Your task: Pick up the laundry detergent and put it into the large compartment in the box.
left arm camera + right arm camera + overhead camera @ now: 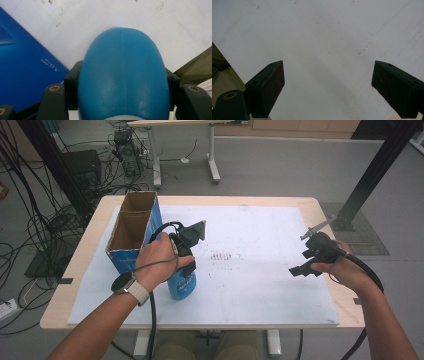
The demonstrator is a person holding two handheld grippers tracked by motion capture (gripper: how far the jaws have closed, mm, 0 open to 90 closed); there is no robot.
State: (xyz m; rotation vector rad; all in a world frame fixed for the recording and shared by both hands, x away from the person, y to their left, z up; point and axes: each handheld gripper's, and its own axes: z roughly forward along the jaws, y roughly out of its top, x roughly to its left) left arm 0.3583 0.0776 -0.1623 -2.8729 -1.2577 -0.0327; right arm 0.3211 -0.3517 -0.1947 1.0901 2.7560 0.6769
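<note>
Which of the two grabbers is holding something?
The left gripper. Its fingers squeeze the blue bottle beside the cardboard box. The right gripper has its fingers wide apart over the bare white board, with nothing between them.

wood table w/ white board on top; blue carton & blue bottle on board.

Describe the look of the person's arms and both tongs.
Bare forearms, no sleeves; a dark round watch on a pale strap sits on the left wrist. Both tongs, left and right, are black with flat rectangular jaw pads, brass screw inserts and trailing black cables.
</note>
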